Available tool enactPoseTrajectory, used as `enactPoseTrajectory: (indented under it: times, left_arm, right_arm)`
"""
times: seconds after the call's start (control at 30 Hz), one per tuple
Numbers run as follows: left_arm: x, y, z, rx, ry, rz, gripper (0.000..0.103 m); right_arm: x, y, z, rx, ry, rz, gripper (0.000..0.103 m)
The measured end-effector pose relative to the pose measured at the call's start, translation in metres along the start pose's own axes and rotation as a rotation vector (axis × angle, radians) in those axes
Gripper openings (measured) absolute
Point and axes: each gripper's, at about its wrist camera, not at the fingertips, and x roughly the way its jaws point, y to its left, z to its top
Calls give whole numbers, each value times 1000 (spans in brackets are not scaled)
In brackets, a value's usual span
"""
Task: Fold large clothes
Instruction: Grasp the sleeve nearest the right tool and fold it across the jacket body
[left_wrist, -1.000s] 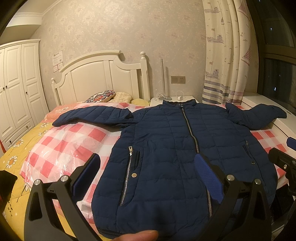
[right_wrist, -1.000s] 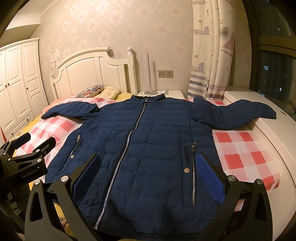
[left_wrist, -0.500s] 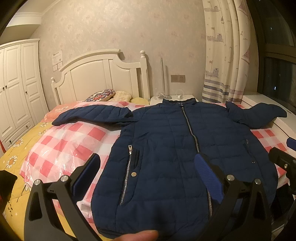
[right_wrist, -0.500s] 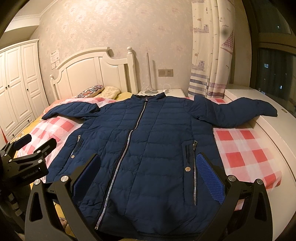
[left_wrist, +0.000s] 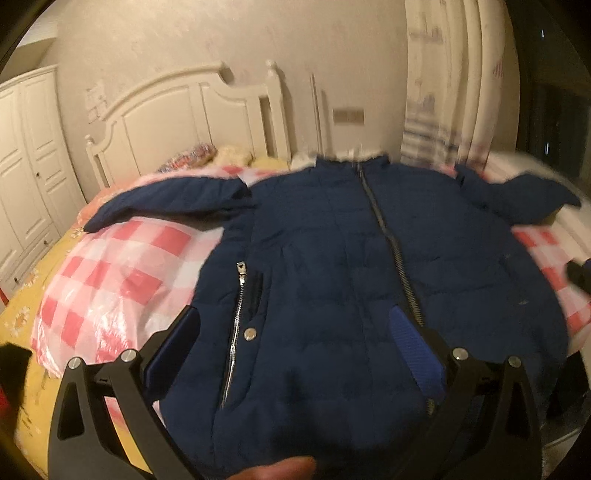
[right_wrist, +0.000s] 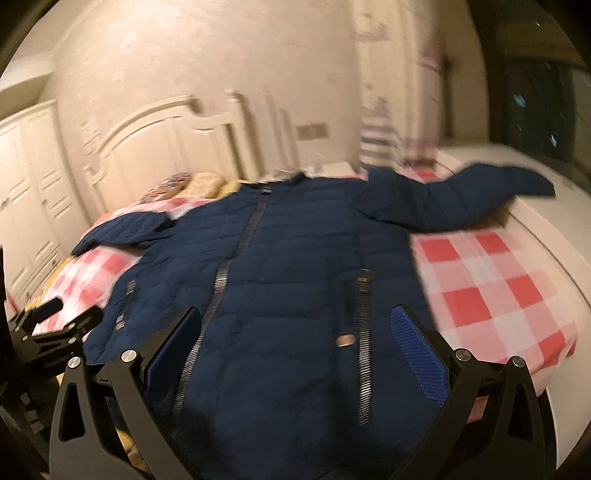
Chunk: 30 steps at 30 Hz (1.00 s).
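A navy quilted jacket lies flat and zipped on the bed, front up, both sleeves spread out sideways. My left gripper hovers open above the jacket's lower left half, near the left pocket zip. My right gripper stands open above the lower right half, with the right pocket zip between its fingers. Neither holds anything. The left gripper also shows at the left edge of the right wrist view. Both views are blurred by motion.
The jacket rests on a pink and white checked cover over a yellow sheet. A white headboard and pillows are at the far end, a wardrobe to the left, curtains and a white ledge to the right.
Both grippers have moved forward and tipped down toward the jacket, which now fills more of each view. The current frames are motion-blurred. The jacket itself has not moved.
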Motion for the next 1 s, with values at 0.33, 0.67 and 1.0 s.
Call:
enactPoseTrajectory:
  times: [0.33, 0.67, 1.0]
  left_arm:
    - [160, -11, 80, 88, 169, -72, 101]
    - [235, 4, 78, -84, 246, -150, 101]
    - [239, 2, 81, -80, 261, -147, 101]
  right_arm:
    - [99, -173, 61, 358, 72, -228, 99]
    - [170, -257, 128, 481, 45, -322, 88]
    - [171, -239, 159, 369, -132, -322, 19]
